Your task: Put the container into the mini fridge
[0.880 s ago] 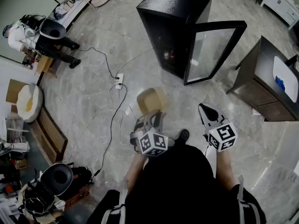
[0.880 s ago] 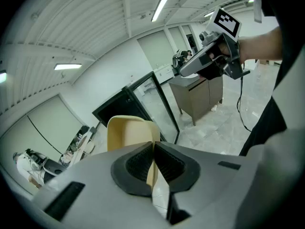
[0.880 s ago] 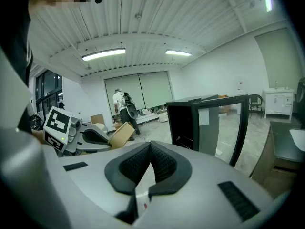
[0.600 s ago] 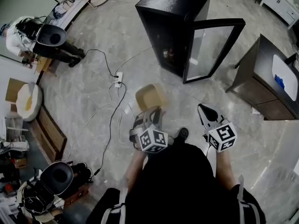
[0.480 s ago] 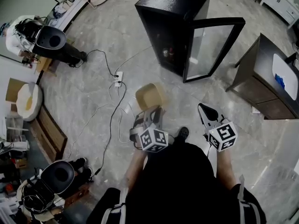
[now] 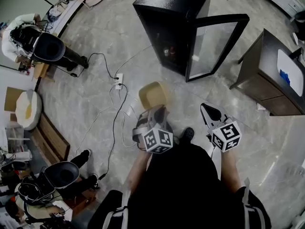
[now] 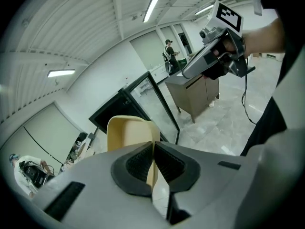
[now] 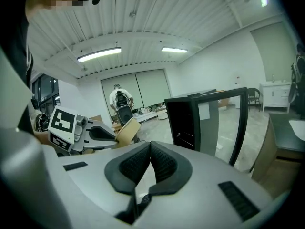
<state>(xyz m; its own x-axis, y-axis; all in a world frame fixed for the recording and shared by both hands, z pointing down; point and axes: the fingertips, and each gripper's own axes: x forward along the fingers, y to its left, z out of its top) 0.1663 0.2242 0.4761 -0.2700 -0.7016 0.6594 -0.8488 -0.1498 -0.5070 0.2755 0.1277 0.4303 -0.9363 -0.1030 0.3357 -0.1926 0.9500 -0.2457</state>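
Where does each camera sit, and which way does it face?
Head view: on the head, steeply down at mini fridge, left gripper, right gripper; torso, forearms show.
Left gripper view: along jaws shut on container, towards the mini fridge; right gripper shows.
Right gripper view: along shut, empty jaws, towards the mini fridge; left gripper shows.
Shared: all show mini fridge and container.

Between the jaws of the left gripper [image 6: 153, 111], the container [image 6: 153, 95] is drawing closer to the mini fridge [image 6: 171, 20] ahead of them.
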